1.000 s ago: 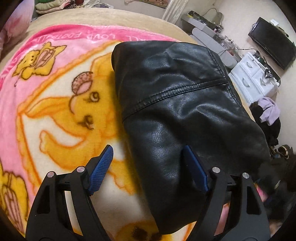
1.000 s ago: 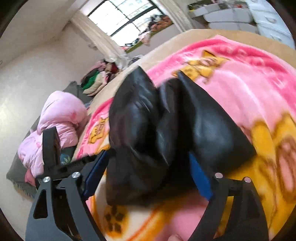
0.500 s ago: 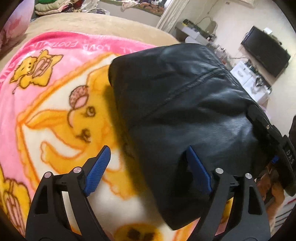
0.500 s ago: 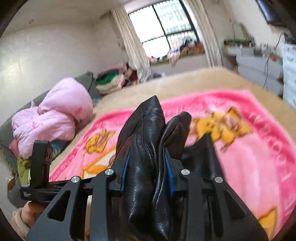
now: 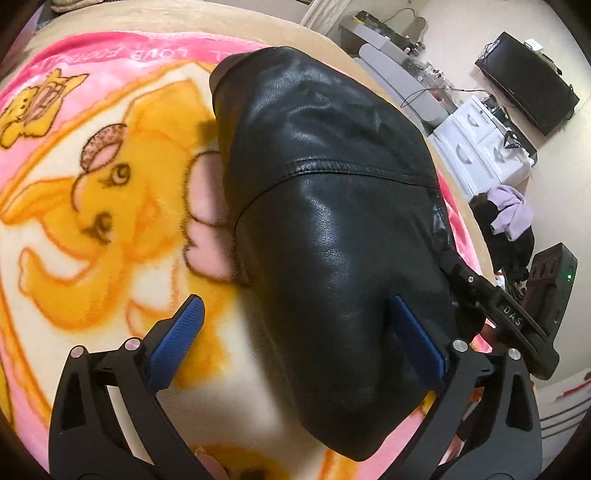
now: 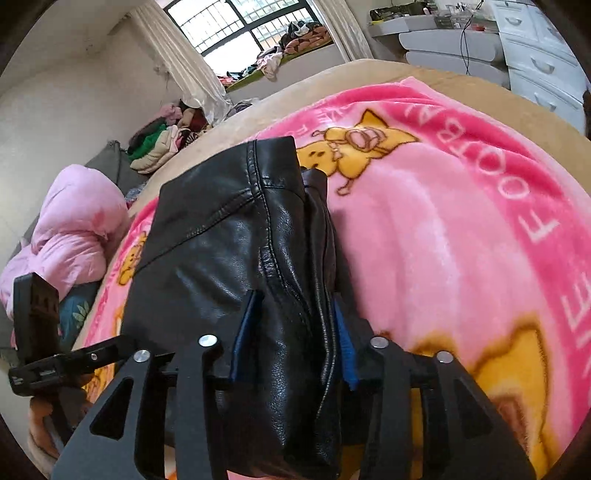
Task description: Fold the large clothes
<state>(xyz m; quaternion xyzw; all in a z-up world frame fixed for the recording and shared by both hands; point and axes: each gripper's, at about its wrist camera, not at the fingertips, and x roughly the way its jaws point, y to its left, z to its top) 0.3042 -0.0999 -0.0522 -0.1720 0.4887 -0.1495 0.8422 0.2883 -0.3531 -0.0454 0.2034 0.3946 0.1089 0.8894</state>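
A bed [image 6: 369, 74] with a tan cover fills both views, and a pink blanket [image 6: 461, 221] printed with yellow cartoon animals lies spread over it. On the blanket lies a black leather jacket [image 5: 332, 206], folded into a thick bundle with a stitched seam across its top. In the left wrist view it lies right of the big yellow figure and runs from the far edge of the blanket to the near edge. Far right in that view stand white drawers [image 5: 484, 151], with a dark screen [image 5: 528, 85] beyond them. In the right wrist view a window [image 6: 243, 29] with pale curtains lies far off, a heap of clothes [image 6: 162, 144] sits at the bed's far left corner, and a pink quilt [image 6: 74, 229] is bunched at the left.

The right gripper [image 6: 291, 343] is clamped on the near edge of the jacket; thick folds of leather fill the gap between its blue pads, and the jaws have just been easing wider. The left gripper [image 5: 306, 350] stands wide apart, its jaws having just been opening. Its right pad rests against the jacket's near end, its left pad is clear over the blanket, and it grips nothing.
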